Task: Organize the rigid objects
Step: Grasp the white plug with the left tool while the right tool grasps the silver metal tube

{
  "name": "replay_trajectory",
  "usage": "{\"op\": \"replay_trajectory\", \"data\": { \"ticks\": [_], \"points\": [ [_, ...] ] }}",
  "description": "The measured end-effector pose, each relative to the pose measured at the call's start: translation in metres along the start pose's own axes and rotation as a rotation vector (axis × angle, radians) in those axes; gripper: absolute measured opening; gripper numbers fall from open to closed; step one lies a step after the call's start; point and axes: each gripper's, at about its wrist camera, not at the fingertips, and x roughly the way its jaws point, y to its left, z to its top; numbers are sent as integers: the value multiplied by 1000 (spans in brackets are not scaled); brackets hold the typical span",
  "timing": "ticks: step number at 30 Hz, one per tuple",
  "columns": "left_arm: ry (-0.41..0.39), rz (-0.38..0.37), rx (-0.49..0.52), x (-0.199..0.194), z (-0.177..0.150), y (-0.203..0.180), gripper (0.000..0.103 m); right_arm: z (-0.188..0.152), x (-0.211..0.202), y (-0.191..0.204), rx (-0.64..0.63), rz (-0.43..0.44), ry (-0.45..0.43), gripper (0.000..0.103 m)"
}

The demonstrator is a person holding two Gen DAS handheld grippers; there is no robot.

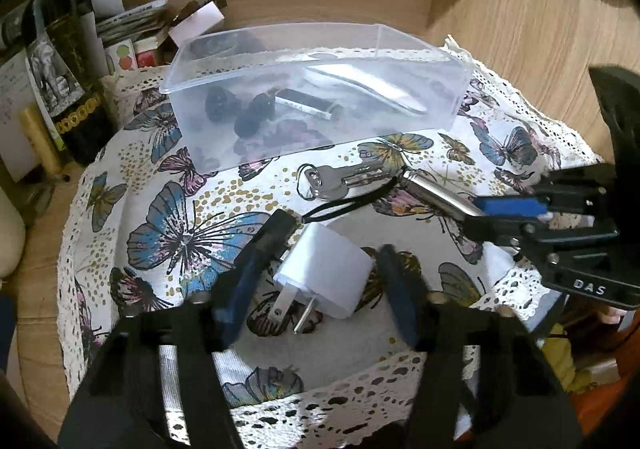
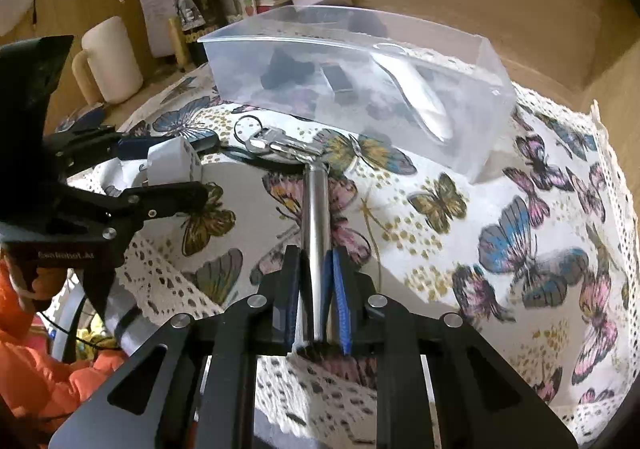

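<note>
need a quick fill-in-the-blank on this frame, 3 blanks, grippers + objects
1. The right hand-held gripper is shut on the metal ____.
2. The white charger lies between the open fingers of the ____ hand-held gripper.
3. The keys lie on the cloth, ____ the clear bin.

Missing: cylinder; left; outside

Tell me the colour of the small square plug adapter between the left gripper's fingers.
The small square plug adapter is white, with silver metal prongs; the left wrist view shows it best.
</note>
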Motion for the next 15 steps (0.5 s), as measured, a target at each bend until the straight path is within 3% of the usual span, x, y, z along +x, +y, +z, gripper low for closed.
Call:
{"op": "replay_trajectory", "data": {
  "ticks": [7, 9, 11, 15],
  "points": [
    [-19, 2, -31, -7, -1, 6, 46, 20, 22, 14, -55, -29, 3, 14],
    [-33, 9, -40, -12, 1, 10, 46, 19, 21, 14, -52, -30, -7, 14],
    [-52, 21, -47, -18, 4, 13, 38, 17, 18, 12, -39, -35, -24, 14],
    [-77, 22, -61, -26, 11, 18, 37, 18, 2, 4, 14, -24, -86, 14]
  ]
}}
